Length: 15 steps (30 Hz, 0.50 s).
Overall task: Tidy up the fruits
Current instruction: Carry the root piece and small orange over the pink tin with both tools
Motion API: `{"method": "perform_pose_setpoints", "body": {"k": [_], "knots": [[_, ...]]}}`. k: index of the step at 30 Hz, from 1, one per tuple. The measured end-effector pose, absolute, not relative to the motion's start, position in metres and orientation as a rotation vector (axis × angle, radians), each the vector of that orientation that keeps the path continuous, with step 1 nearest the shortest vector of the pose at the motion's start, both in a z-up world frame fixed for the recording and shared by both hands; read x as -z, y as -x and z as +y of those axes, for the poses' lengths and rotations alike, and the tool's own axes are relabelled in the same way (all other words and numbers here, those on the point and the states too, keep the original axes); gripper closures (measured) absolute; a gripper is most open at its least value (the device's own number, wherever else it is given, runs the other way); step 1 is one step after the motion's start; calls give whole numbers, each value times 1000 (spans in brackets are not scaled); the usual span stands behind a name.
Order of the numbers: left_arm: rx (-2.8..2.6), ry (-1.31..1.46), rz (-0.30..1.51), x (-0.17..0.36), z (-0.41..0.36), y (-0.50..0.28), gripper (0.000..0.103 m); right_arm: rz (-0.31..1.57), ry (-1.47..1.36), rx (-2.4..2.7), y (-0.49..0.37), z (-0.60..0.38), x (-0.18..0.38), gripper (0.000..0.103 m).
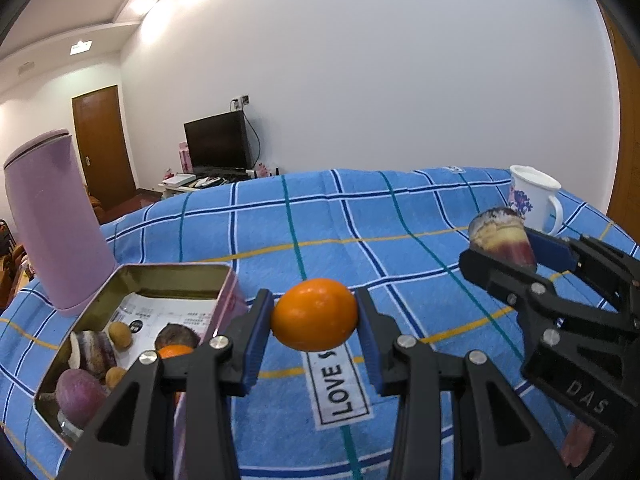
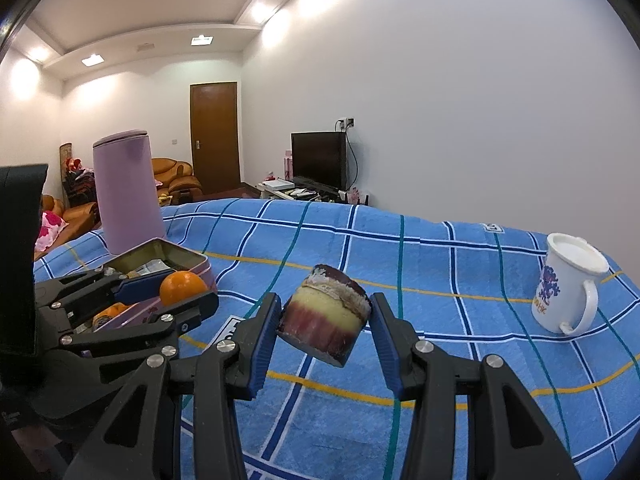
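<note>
The orange is hanging pinched in the left claw just beside the tin, the right claw is pinching a cut fruit chunk, and either could be slipping free onto the blue cloth if a grip loosens.

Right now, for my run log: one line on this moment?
left gripper: shut on orange | right gripper: shut on sugarcane piece | tin: open, holds fruit

A white label sewn on the blue checked cloth reads "LOVE S", the rest hidden. The right gripper body bears "DAS". The mug's print is illegible.
</note>
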<state>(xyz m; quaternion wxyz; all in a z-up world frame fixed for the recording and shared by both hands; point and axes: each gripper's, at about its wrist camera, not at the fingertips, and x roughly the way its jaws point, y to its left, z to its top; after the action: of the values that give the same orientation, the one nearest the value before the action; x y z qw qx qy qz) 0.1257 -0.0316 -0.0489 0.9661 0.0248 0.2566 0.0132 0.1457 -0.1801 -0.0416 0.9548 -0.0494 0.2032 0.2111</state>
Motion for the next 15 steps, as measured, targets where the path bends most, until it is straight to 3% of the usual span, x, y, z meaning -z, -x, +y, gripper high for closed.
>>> {"method": "perform_pose_setpoints", "body": {"k": [15], "knots": [[-76,-39,535,51,-8,-107,60,441,101,-490,-135,-161,45,56]]}}
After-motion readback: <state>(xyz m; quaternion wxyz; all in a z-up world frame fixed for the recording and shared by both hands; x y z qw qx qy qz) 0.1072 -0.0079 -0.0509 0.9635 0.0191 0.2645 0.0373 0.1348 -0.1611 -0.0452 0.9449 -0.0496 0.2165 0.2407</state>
